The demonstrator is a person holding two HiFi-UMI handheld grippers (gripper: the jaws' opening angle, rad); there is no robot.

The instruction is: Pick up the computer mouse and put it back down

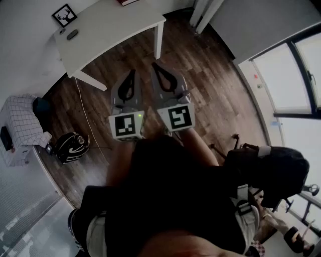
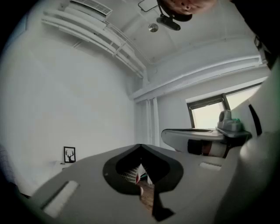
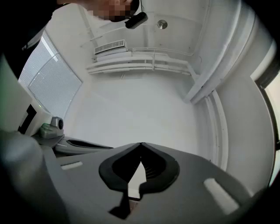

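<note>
The dark computer mouse (image 1: pixel 72 34) lies on the white table (image 1: pixel 110 25) at the far upper left of the head view, next to a framed deer picture (image 1: pixel 64 15). Both grippers are held side by side over the wooden floor, well short of the table. My left gripper (image 1: pixel 132 72) is shut with nothing in it, its tips meeting (image 2: pixel 140 146). My right gripper (image 1: pixel 155 65) is shut and empty too, tips together (image 3: pixel 141 144). Neither gripper view shows the mouse; the deer picture (image 2: pixel 69 154) appears in the left gripper view.
A dark helmet (image 1: pixel 70 145) and a checked cloth-covered box (image 1: pixel 20 128) sit on the floor at the left, with a cable (image 1: pixel 83 108) running past. A red book (image 1: pixel 128 2) lies at the table's far edge. Dark chair and bag (image 1: pixel 271 170) stand at right by the windows.
</note>
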